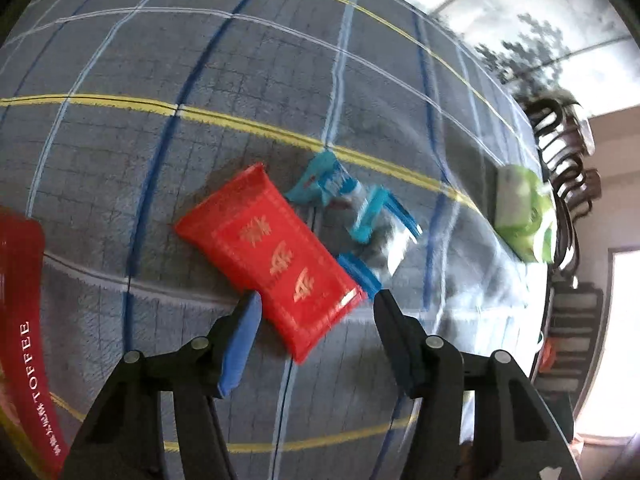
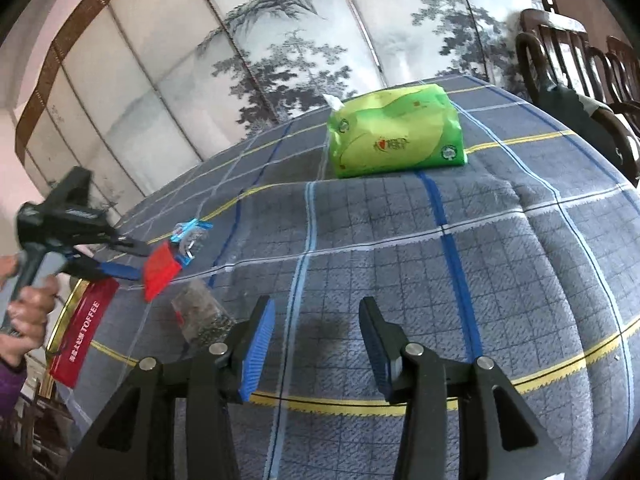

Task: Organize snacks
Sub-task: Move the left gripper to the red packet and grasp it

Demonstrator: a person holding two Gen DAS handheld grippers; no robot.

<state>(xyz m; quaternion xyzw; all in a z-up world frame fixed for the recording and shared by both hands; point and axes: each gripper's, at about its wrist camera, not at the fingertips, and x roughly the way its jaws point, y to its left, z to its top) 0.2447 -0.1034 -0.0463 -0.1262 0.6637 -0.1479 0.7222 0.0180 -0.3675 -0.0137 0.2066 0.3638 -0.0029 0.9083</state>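
A red snack packet (image 1: 270, 258) lies on the plaid tablecloth, its near end between the open fingers of my left gripper (image 1: 314, 300), which hovers over it. Two blue-and-clear snack packets (image 1: 356, 208) lie just beyond it. A red toffee box (image 1: 22, 320) sits at the left edge. In the right wrist view the left gripper (image 2: 132, 258) reaches at the red packet (image 2: 160, 272), with the blue packets (image 2: 190, 238) behind and a clear packet of dark snacks (image 2: 202, 316) nearer. My right gripper (image 2: 316, 320) is open and empty above the cloth. The toffee box (image 2: 86, 328) lies at the table's left edge.
A green tissue pack (image 2: 394, 136) stands at the far side of the table; it also shows in the left wrist view (image 1: 524, 216). Dark wooden chairs (image 2: 580, 68) stand at the right. A painted screen (image 2: 280, 40) runs behind the table.
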